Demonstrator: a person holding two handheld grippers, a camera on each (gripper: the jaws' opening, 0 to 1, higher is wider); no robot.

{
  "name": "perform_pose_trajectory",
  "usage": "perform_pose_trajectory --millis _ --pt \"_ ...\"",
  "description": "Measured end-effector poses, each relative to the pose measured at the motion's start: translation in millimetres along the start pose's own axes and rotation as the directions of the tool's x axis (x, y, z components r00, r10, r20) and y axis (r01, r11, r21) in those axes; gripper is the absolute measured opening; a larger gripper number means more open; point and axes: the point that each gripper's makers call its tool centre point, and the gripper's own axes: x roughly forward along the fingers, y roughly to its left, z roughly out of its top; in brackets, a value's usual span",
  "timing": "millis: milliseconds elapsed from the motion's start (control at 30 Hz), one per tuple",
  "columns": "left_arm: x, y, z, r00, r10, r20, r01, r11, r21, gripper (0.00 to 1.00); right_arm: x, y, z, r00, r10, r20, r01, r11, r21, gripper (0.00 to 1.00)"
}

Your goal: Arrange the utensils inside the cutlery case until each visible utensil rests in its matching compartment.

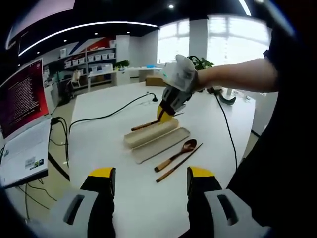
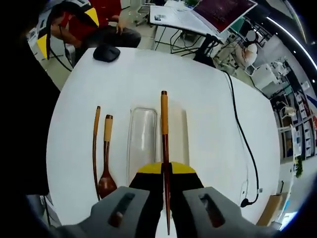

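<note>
In the right gripper view my right gripper (image 2: pixel 166 169) is shut on a dark wooden chopstick (image 2: pixel 164 124) that points away over the beige case tray (image 2: pixel 179 131). The clear lid (image 2: pixel 142 139) lies beside the tray. Left of the lid lie a wooden spoon (image 2: pixel 105 166) and a second chopstick (image 2: pixel 95 141). In the left gripper view a gloved hand holds the right gripper (image 1: pixel 166 113) with the chopstick (image 1: pixel 145 125) at the far edge of the tray (image 1: pixel 151 133). The spoon (image 1: pixel 176 154) and the other chopstick (image 1: pixel 179 162) lie nearer. My left gripper (image 1: pixel 150 177) is open and holds nothing.
A black mouse (image 2: pixel 106 53) sits at the white table's (image 2: pixel 198 79) far end. A black cable (image 2: pixel 242 134) runs along the right side. A laptop (image 1: pixel 22 129) stands on a desk to the left, with cables (image 1: pixel 99 118) trailing across the table.
</note>
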Motion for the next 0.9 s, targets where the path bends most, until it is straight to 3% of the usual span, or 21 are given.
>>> perform_pose_trajectory --millis 533,767,900 --pt "-12.4 7.1 0.2 1.000 0.025 0.014 -0.025 1.000 -0.011 0.61 -5.7 -8.1 -4.6 0.999 -0.014 -0.046 0.012 0.999 -0.040 0.00" --pt "-17.1 18.3 4.2 0.999 0.027 0.020 -0.027 1.000 0.004 0.61 -4.4 -2.1 -7.9 0.998 -0.020 -0.062 0.018 0.999 -0.033 0.00" --pt "-13.6 21.4 6.6 1.000 0.015 0.015 -0.016 0.999 0.049 0.61 -2.8 0.8 -5.6 0.998 -0.025 -0.050 0.024 0.999 -0.022 0.00"
